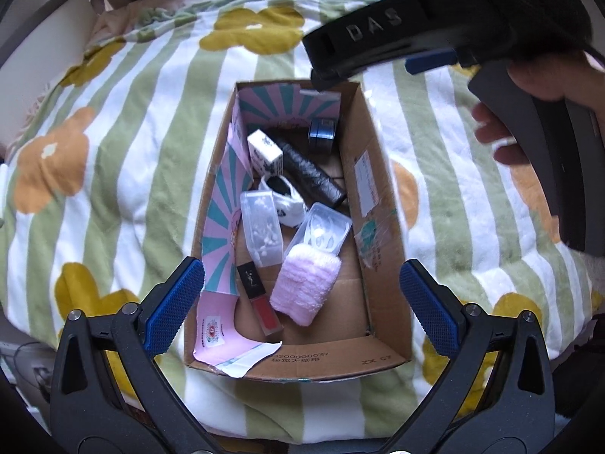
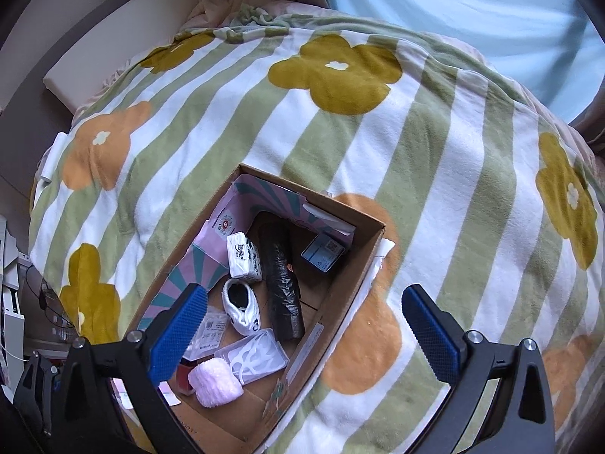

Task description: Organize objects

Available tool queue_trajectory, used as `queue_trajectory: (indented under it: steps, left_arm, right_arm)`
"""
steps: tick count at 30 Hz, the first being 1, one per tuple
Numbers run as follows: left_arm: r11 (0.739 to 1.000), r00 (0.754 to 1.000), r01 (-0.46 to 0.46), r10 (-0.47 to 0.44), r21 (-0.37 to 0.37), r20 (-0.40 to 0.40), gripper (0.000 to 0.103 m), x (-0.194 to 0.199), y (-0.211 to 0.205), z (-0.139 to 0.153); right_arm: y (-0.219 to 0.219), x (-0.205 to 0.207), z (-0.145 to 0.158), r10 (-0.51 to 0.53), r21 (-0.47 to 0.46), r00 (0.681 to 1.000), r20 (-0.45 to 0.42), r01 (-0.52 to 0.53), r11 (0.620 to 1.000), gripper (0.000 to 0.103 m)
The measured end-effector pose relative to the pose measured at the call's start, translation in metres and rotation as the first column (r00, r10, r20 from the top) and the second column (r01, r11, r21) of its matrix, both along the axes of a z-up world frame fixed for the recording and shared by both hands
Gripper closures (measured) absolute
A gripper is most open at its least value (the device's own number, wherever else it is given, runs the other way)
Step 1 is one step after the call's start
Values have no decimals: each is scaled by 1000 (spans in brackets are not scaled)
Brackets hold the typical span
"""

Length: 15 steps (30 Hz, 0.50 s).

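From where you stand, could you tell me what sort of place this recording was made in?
Most likely a bedroom. A cardboard box of small personal items sits on a soft fleece blanket with green stripes and big flowers, apparently spread over a bed, with a pale curtain hanging behind it.

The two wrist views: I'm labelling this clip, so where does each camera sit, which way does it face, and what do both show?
Left wrist view: on the left claw, looking down into the cardboard box; shows its own open fingers, plus the right claw and a hand.
Right wrist view: on the right claw, facing down over the box's corner and the floral blanket; only its own fingers show.
Shared: box, black roll, pink cloth roll.
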<state>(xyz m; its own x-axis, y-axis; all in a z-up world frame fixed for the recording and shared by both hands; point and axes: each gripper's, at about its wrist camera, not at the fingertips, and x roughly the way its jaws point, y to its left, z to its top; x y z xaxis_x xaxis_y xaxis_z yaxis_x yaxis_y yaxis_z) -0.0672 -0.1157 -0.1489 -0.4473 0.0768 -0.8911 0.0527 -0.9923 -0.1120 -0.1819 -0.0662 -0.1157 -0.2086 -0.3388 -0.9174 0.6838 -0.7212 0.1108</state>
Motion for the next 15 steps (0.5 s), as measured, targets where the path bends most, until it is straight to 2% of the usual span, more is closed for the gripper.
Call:
queue_trajectory:
  steps: [7,15]
  left_arm:
    - [1000,999,-1,1,8,-37,1,2,12,47]
    - [998,998,-14,17,59,-59,1,7,41,89]
  right_arm:
    - [43,17,50,-41,-21,999,-31,40,999,1]
    - [111,40,99,-124,-33,989,-79,121,992,1]
